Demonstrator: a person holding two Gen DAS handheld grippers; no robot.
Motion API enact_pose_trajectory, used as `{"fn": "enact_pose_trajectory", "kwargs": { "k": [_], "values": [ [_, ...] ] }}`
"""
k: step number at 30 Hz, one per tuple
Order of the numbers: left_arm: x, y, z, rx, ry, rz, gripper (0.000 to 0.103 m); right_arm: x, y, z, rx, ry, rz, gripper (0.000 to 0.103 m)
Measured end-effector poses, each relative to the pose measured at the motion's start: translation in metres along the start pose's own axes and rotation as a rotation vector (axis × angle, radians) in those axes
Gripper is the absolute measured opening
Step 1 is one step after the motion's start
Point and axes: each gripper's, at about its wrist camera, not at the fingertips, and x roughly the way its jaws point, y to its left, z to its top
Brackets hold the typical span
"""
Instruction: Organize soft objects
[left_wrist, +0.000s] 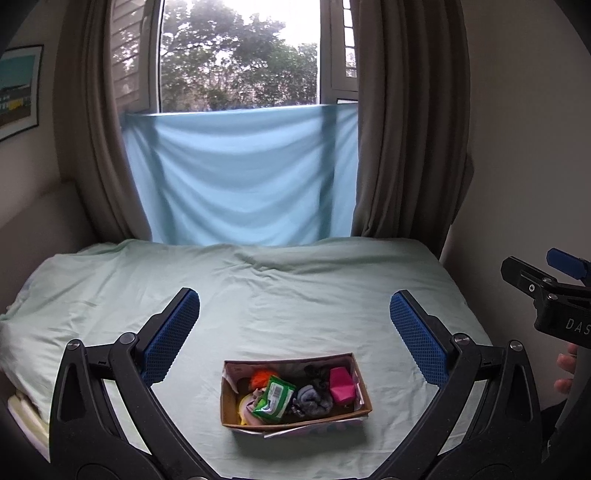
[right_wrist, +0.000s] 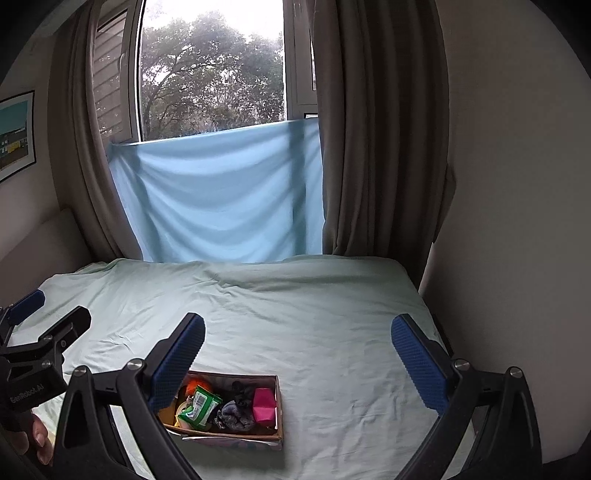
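An open cardboard box (left_wrist: 364, 400) sits on the bed near the front; it also shows in the right wrist view (right_wrist: 280, 410). It holds a green packet (left_wrist: 275, 398) (right_wrist: 201, 404), a pink object (left_wrist: 341, 384) (right_wrist: 264, 404), grey rolled cloth (left_wrist: 314, 398) (right_wrist: 234, 413), an orange fluffy thing (left_wrist: 260, 376) (right_wrist: 194, 386) and dark cloth. My left gripper (left_wrist: 295, 314) is open and empty, held above and before the box. My right gripper (right_wrist: 297, 339) is open and empty, with the box beneath its left finger (right_wrist: 177, 365).
The bed has a wrinkled pale green sheet (left_wrist: 295, 288). Behind it hang a blue cloth (left_wrist: 240, 177) and brown curtains (left_wrist: 406, 129) by a window. A wall lies at the right (right_wrist: 517, 221). A headboard stands at the left (left_wrist: 33, 221).
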Motion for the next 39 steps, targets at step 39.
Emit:
{"fn": "enact_pose_trajectory", "kwargs": {
  "k": [39],
  "values": [
    [-0.012,-0.006,-0.002,-0.001,-0.053,0.01,0.103,-0.004,-0.009,0.006,-0.008,-0.022,-0.023,0.101]
  ]
}}
